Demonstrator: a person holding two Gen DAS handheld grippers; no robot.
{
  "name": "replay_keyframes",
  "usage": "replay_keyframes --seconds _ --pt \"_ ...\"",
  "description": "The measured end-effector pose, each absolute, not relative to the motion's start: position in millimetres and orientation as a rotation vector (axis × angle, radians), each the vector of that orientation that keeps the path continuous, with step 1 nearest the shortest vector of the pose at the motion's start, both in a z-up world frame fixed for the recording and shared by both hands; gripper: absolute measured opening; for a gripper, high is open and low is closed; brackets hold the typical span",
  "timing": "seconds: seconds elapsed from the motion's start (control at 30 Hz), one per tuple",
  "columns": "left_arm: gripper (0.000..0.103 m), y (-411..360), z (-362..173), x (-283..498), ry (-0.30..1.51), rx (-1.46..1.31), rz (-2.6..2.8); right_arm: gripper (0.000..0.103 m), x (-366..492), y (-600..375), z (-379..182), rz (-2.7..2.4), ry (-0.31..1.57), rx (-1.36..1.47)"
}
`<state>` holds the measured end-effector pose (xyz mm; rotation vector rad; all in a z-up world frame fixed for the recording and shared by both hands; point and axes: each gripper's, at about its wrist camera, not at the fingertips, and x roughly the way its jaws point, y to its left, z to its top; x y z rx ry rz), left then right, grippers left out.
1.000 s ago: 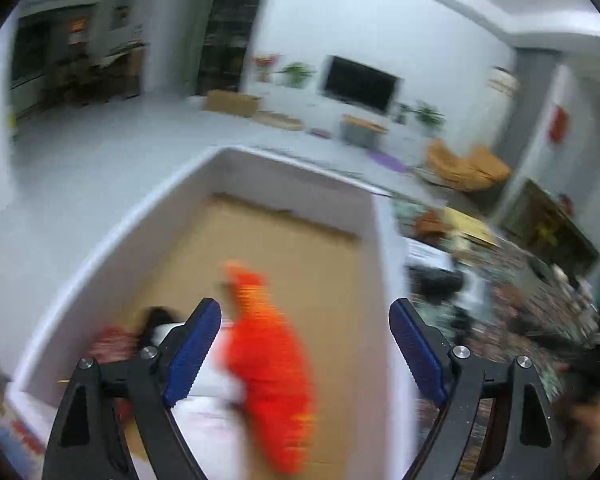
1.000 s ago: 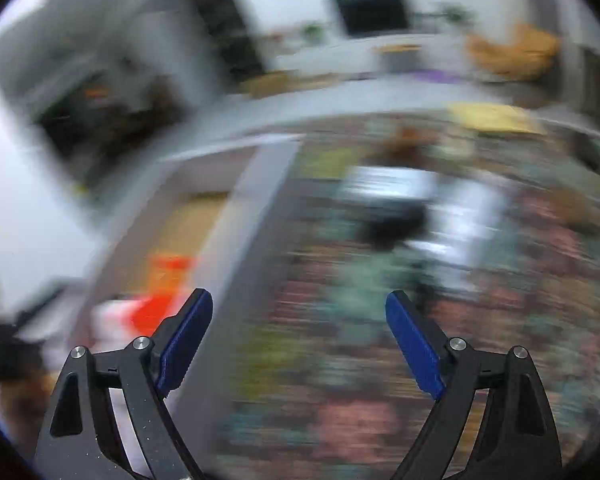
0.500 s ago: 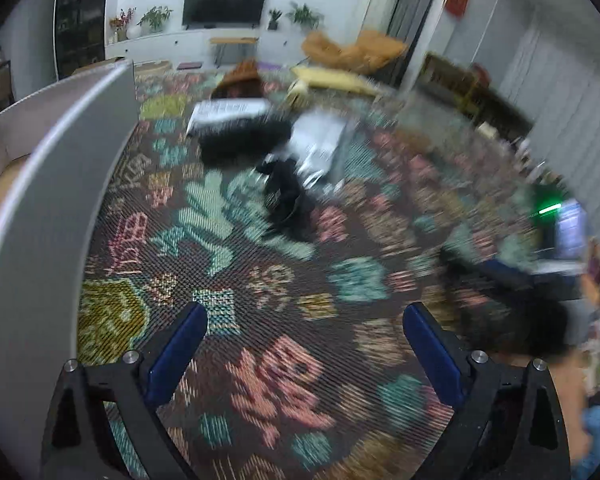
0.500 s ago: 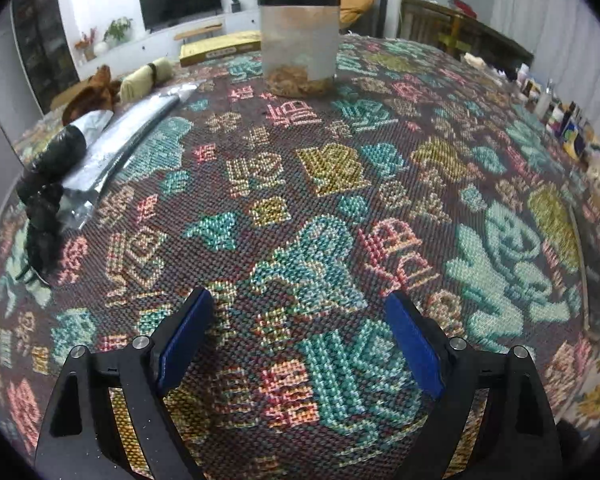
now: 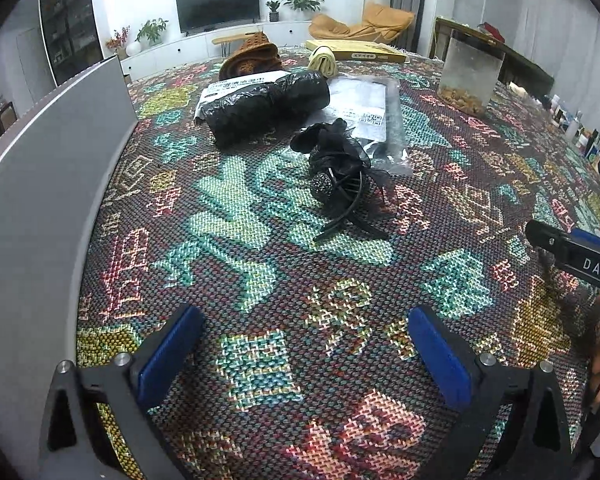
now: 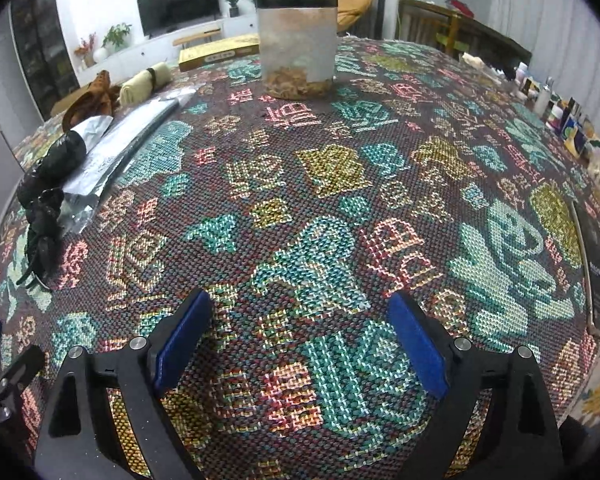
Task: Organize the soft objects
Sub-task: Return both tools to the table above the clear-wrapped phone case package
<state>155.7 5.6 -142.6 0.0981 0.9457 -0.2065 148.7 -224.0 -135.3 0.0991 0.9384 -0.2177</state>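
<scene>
We are in a living room, over a counter point(image 5: 228, 264) with a colourful woven cloth. The black lace headband point(image 5: 340, 172) lies near the grey box wall point(image 5: 52, 184), handy for dropping in. Both our left gripper point(image 5: 304, 356) and right gripper point(image 6: 300, 344) hover with jaws wide, holding nothing, ready to pick.

I see a patterned woven tablecloth point(image 5: 228, 236) covering the tabletop. Lying on it: black frilly headband point(image 5: 340, 168) mid-table, black plastic-wrapped roll point(image 5: 260, 108) beyond, silver pouch point(image 5: 364, 108) beside it, clear lidded canister point(image 6: 298, 46) toward the far edge.
</scene>
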Motion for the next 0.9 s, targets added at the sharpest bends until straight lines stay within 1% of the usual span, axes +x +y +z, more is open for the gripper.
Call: replay_keyframes --seconds 0.57,0.63,0.7,0.77,0.83,0.9 --pt "0.103 6 -143 153 0.936 0.098 -0.2 0.096 150 -223 -136 -0.216 0.939 0.098" --pt "0.103 7 -143 152 0.934 0.099 -0.197 0.095 155 -223 -134 -0.199 0.962 0.082" --pt "0.103 6 -142 151 0.933 0.101 -0.195 0.095 172 -223 -126 -0.161 0.988 0.078" --pt "0.103 6 -142 151 0.932 0.099 -0.194 0.095 191 -217 -108 -0.117 0.963 0.102" --pt "0.103 6 -142 151 0.932 0.099 -0.194 0.095 224 -203 -92 -0.051 0.952 0.15" --pt "0.103 6 -142 151 0.932 0.099 -0.194 0.094 265 -184 -86 0.002 0.988 0.194"
